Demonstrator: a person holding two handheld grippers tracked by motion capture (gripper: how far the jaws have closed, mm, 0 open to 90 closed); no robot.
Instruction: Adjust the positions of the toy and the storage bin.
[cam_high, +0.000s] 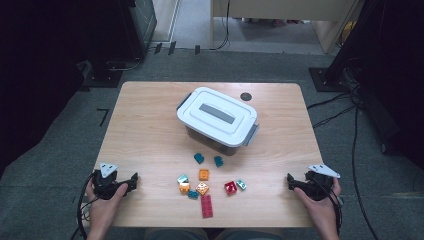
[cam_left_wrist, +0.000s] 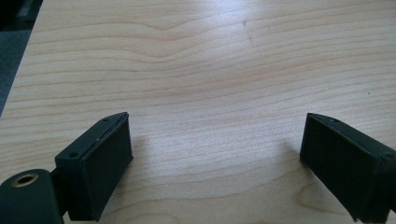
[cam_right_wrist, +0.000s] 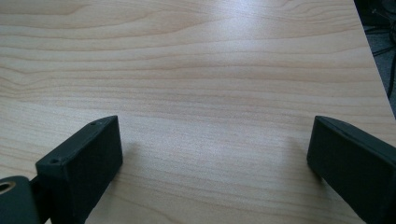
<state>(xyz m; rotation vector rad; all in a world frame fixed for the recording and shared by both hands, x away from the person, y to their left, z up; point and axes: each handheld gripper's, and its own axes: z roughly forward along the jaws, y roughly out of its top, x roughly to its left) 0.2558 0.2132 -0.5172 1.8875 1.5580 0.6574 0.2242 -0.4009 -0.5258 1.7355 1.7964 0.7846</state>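
Observation:
A white-lidded plastic box (cam_high: 218, 117) with grey latches stands closed at the table's middle. In front of it lie several small toy bricks: two teal ones (cam_high: 199, 158), orange ones (cam_high: 204, 174), a red cube (cam_high: 231, 187) and a long red brick (cam_high: 206, 206). My left gripper (cam_high: 134, 180) rests at the table's front left, held by a hand, jaws wide apart over bare wood (cam_left_wrist: 215, 140). At the front right edge my right gripper (cam_high: 290, 181) stands open too, nothing between its fingers (cam_right_wrist: 79, 168).
The wooden table (cam_high: 145, 125) has a dark round spot (cam_high: 245, 96) behind the box. Grey carpet surrounds it, with cables (cam_high: 350, 115) on the floor to the right and dark equipment at the back left.

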